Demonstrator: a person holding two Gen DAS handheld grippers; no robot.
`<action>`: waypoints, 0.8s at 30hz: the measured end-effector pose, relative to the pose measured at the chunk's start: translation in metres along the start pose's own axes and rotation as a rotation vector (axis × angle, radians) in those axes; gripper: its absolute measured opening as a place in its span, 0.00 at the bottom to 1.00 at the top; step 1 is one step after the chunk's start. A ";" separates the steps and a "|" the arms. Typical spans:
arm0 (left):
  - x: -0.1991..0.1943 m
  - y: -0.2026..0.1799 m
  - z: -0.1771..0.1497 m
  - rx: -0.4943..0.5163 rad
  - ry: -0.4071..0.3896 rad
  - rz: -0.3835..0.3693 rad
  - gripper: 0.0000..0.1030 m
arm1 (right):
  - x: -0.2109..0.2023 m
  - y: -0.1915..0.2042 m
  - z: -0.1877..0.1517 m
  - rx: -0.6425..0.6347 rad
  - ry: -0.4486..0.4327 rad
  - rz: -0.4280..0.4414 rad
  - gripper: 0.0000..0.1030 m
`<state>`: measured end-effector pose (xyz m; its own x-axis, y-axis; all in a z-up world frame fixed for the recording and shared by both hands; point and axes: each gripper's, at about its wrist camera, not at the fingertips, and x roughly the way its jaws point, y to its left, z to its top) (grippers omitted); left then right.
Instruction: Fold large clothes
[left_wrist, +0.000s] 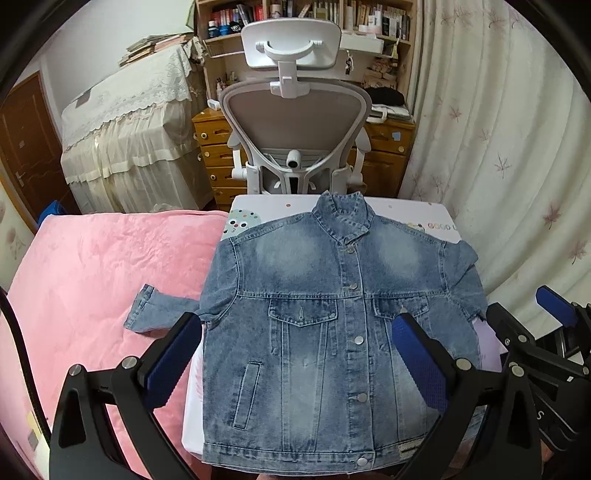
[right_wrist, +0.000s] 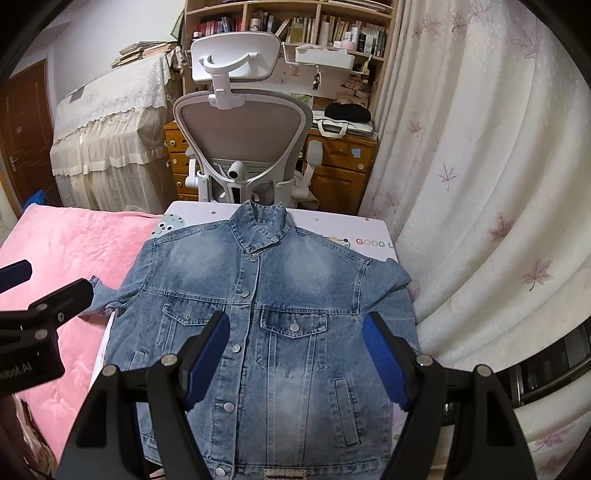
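A blue denim jacket (left_wrist: 317, 325) lies flat, front up and buttoned, on a small white table (left_wrist: 266, 206). Its left sleeve (left_wrist: 147, 306) trails onto the pink bed; its right sleeve (left_wrist: 465, 280) is folded along the table's right edge. My left gripper (left_wrist: 295, 332) is open and empty, hovering above the jacket's lower chest. The jacket also shows in the right wrist view (right_wrist: 273, 332), where my right gripper (right_wrist: 295, 332) is open and empty above its right chest pocket. The right gripper also shows at the far right of the left wrist view (left_wrist: 524, 314).
A pink bedspread (left_wrist: 92, 288) lies left of the table. A white office chair (left_wrist: 295, 122) stands behind the table, before a wooden desk with shelves (left_wrist: 388, 147). A floral curtain (left_wrist: 498, 147) hangs at the right. A lace-covered piece of furniture (left_wrist: 129, 122) stands at the back left.
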<state>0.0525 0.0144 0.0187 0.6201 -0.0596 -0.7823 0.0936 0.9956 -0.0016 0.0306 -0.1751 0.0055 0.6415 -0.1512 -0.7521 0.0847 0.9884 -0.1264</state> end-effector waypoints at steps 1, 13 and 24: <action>-0.003 -0.001 -0.001 -0.006 -0.015 -0.003 0.99 | -0.002 -0.001 0.000 -0.006 -0.007 0.003 0.73; -0.017 0.022 -0.015 -0.126 -0.030 0.053 0.99 | 0.004 0.003 -0.004 -0.068 -0.016 0.096 0.73; 0.004 0.126 -0.020 -0.186 -0.035 0.201 0.99 | 0.021 0.067 0.015 -0.122 -0.034 0.137 0.73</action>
<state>0.0511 0.1413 0.0028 0.6388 0.1414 -0.7562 -0.1764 0.9837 0.0349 0.0611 -0.1123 -0.0093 0.6665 -0.0123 -0.7454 -0.0970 0.9899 -0.1030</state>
